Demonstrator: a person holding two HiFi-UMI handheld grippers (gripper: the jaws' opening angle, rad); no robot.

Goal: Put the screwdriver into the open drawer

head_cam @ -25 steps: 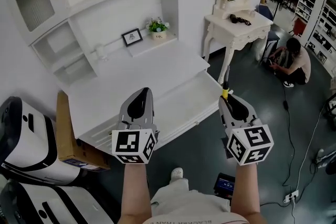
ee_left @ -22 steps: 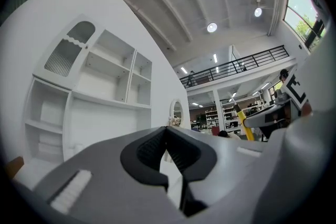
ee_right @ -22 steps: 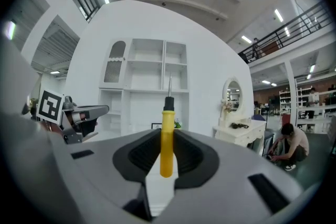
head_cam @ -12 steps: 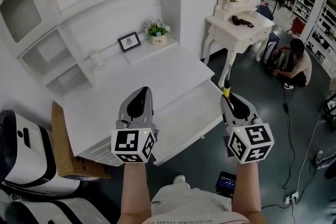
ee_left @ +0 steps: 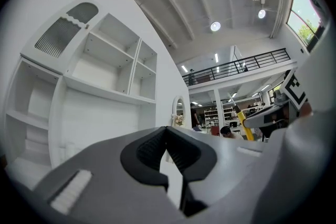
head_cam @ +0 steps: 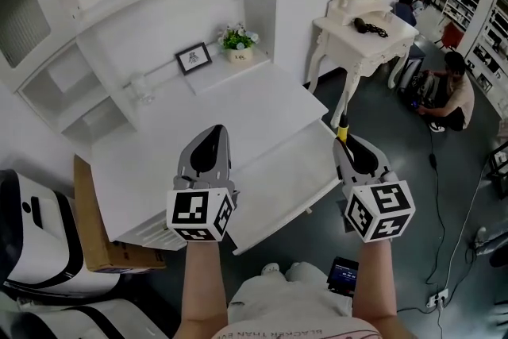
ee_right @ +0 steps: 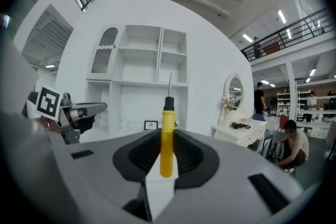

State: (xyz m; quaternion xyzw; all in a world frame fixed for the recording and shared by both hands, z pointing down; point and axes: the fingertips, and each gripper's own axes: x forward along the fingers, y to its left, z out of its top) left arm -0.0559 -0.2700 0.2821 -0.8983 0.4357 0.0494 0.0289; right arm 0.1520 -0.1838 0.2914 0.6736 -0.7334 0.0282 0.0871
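My right hand-held gripper (ee_right: 167,135) pinches the screwdriver (ee_right: 167,152): yellow handle, black collar, thin shaft. My left hand-held gripper (ee_left: 167,131) is closed, empty.

Screwdriver (ee_right: 167,144): yellow handle, black collar, thin metal shaft. Handle clamped betw. jaws of right gripper (head_cam: 349,147), shaft pointing fwd. Pos.: right of centre in head view. Drawer (head_cam: 278,179): white, shallow, pulled open. Pos.: lower centre of head view, left of screwdriver, not touching it.
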